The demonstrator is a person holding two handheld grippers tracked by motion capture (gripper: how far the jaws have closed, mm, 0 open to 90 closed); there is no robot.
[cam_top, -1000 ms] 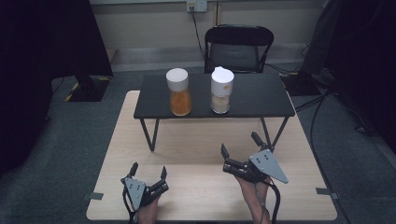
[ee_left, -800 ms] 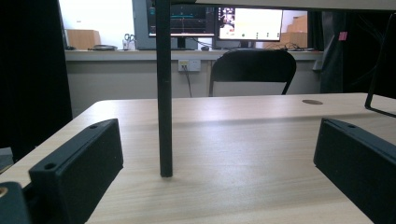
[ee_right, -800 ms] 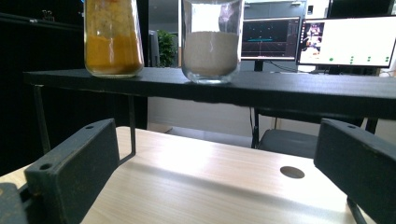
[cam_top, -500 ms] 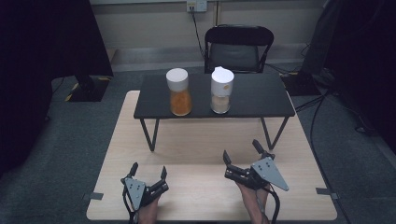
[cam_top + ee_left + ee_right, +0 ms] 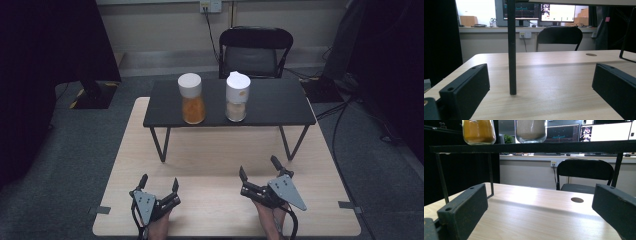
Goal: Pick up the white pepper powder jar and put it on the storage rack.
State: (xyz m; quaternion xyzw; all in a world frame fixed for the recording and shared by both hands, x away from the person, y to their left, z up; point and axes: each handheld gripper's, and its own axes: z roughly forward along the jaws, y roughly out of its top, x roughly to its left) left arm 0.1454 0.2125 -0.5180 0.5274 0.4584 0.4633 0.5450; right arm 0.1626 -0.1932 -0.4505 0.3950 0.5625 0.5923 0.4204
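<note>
High view: orange-filled jar (image 5: 192, 99) white-capped (upright); left gripper (image 5: 159, 189), right gripper (image 5: 260, 170) fingers wide apart, empty.

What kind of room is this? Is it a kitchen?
Probably not a kitchen. It looks like a lab or office workroom. Computer monitors glow on a long desk by the far wall, a black folding chair stands behind the wooden table, and cables trail over the grey carpet.
</note>
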